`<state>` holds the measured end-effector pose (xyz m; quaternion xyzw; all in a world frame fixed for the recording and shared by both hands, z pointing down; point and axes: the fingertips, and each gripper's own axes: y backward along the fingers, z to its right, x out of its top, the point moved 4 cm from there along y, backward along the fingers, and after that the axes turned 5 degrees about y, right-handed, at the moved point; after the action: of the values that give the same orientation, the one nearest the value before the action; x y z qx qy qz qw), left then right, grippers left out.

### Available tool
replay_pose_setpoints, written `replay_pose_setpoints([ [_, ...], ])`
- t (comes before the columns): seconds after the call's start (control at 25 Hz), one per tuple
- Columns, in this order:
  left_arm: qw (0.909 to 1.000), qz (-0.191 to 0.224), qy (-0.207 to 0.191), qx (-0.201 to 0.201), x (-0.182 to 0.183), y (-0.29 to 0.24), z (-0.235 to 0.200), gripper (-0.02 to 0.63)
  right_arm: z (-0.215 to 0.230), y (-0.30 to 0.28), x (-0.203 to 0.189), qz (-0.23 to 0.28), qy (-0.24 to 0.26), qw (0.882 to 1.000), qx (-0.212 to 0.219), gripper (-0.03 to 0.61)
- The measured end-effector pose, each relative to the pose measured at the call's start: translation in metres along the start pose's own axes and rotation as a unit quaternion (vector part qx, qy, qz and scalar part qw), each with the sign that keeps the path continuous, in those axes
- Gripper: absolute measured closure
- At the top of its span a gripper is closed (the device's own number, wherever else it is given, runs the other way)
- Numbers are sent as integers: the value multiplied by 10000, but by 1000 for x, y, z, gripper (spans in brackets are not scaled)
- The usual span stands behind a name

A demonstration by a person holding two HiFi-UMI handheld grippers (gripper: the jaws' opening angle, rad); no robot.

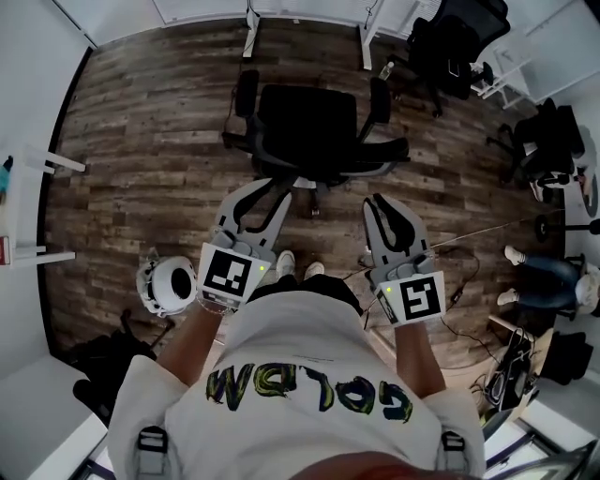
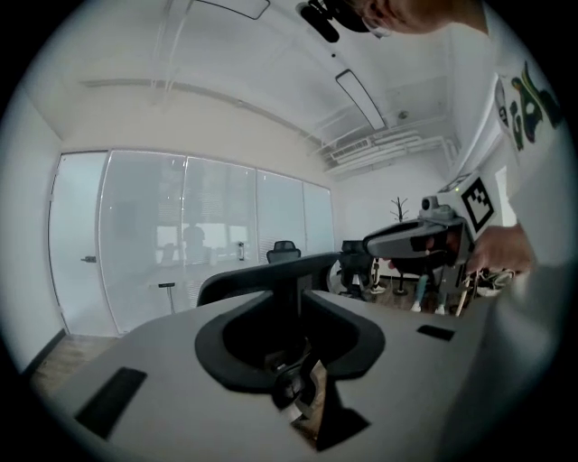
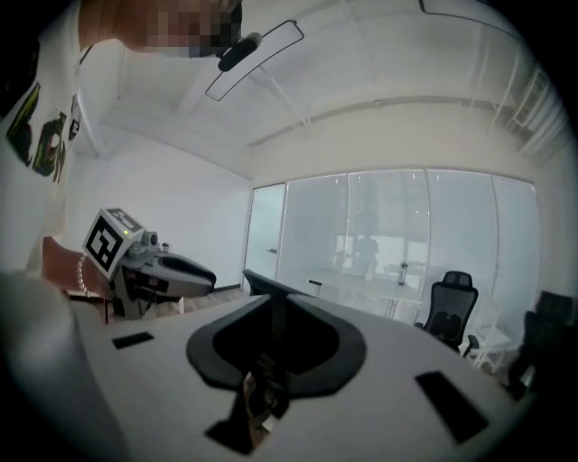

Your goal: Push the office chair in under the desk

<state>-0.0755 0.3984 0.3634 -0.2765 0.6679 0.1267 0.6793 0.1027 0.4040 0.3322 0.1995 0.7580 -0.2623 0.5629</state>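
Swivel is the hazard: office chair [image 1: 314, 127] stands short of the far table [image 1: 216, 9]. Left gripper [image 1: 269, 190] and right gripper [image 1: 384, 202], jaws apart and empty, wait near its backrest [image 1: 323, 172]; uneven pushing could swing an armrest [image 1: 380, 98] into a table leg [image 1: 366, 37]

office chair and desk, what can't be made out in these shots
- Desk: head view, the top edge cuts it off; only legs show.
- Office chair base: head view, mostly hidden under its seat.
- Contact of left gripper or right gripper with the chair: unclear in the head view; each gripper view is mostly blocked by its own jaws.
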Motion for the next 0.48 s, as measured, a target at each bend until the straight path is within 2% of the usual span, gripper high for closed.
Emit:
replay_pose_setpoints([
  [0.2, 9941, -593, -872, 267, -34, -11, -33, 477, 28, 1, -47, -705, 785, 9944, 32, 474],
  [0.32, 9832, -1046, -1453, 350, -61, -22, -60, 454, 52, -2, -77, -1154, 1274, 9851, 22, 448],
  [0.48, 9636, -1523, -2142, 486, -87, -39, -96, 433, 79, -15, -117, -1678, 1823, 9686, 184, 408],
])
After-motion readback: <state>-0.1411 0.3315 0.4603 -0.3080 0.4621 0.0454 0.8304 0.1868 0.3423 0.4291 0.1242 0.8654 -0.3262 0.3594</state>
